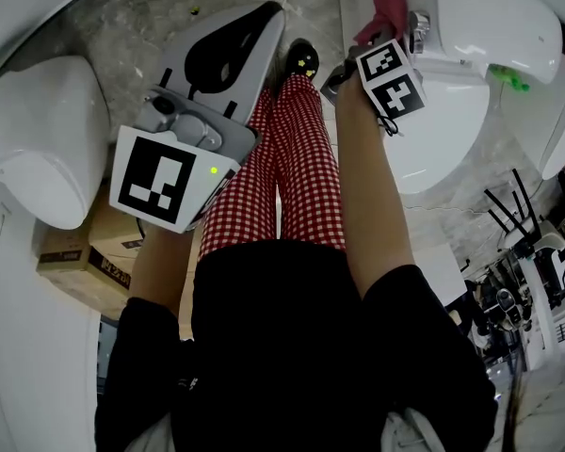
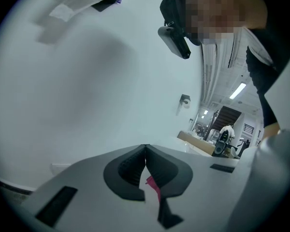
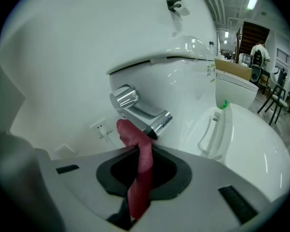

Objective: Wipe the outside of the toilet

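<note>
Toilet tank [image 3: 188,88], red cloth [image 3: 144,170] pinched in right tongs [image 3: 137,149], beside flush handle [image 3: 141,111]

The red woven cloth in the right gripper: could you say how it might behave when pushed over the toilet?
The red woven cloth is probably floppy: its free end curls over limply above the right gripper. It seems light, held by the jaws' pinch alone. Its coarse weave should grip, not slide, on the glossy white toilet tank.

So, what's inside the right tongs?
A red cloth, pinched by the right tongs, its tip near the chrome lever. Its lower end drops out of sight below them.
</note>
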`<state>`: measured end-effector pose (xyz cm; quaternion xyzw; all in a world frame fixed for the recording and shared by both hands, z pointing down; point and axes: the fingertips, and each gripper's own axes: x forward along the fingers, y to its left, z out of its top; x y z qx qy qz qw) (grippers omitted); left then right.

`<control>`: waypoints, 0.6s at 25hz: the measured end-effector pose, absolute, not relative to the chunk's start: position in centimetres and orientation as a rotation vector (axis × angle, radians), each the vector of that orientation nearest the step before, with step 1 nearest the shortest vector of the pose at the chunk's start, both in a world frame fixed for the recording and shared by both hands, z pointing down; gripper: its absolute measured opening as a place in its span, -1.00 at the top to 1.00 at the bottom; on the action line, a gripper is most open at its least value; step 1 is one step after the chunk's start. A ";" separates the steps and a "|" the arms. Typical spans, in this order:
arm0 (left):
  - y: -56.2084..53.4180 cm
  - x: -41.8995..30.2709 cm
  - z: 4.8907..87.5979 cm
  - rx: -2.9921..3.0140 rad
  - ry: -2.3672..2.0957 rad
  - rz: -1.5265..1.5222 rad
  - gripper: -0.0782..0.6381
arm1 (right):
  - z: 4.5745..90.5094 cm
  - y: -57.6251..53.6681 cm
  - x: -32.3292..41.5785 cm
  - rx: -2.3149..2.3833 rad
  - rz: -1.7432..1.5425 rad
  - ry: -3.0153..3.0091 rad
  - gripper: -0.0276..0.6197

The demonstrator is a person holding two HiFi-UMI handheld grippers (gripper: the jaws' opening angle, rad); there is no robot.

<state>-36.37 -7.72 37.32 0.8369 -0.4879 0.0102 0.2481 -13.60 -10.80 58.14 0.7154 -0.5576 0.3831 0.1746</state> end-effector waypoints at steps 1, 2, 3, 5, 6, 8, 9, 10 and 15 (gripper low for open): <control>-7.7 -36.3 37.3 2.282 -1.326 0.030 0.76 | 58.1 -10.6 -13.4 2.031 1.087 -1.581 0.74; -7.8 -36.2 37.3 2.283 -1.323 0.031 0.76 | 58.0 -10.5 -13.3 2.032 1.087 -1.583 0.74; -7.8 -36.1 37.3 2.285 -1.322 0.031 0.76 | 57.8 -10.3 -13.1 2.033 1.085 -1.583 0.74; -7.8 -36.1 37.2 2.289 -1.321 0.030 0.76 | 57.4 -9.8 -12.9 2.025 1.078 -1.580 0.74; -7.8 -36.1 37.1 2.292 -1.320 0.030 0.76 | 57.2 -9.6 -12.8 2.013 1.070 -1.579 0.74; -7.8 -35.9 37.0 2.297 -1.318 0.031 0.76 | 57.0 -9.3 -12.6 1.990 1.053 -1.600 0.74; -7.8 -35.8 37.0 2.299 -1.317 0.031 0.76 | 57.1 -9.2 -12.4 1.984 1.046 -1.619 0.74; -7.8 -35.8 37.0 2.300 -1.316 0.031 0.76 | 57.1 -9.1 -12.2 1.981 1.038 -1.630 0.74; -7.7 -35.4 37.1 2.299 -1.302 0.024 0.76 | 56.3 -7.6 -11.4 1.992 1.042 -1.597 0.74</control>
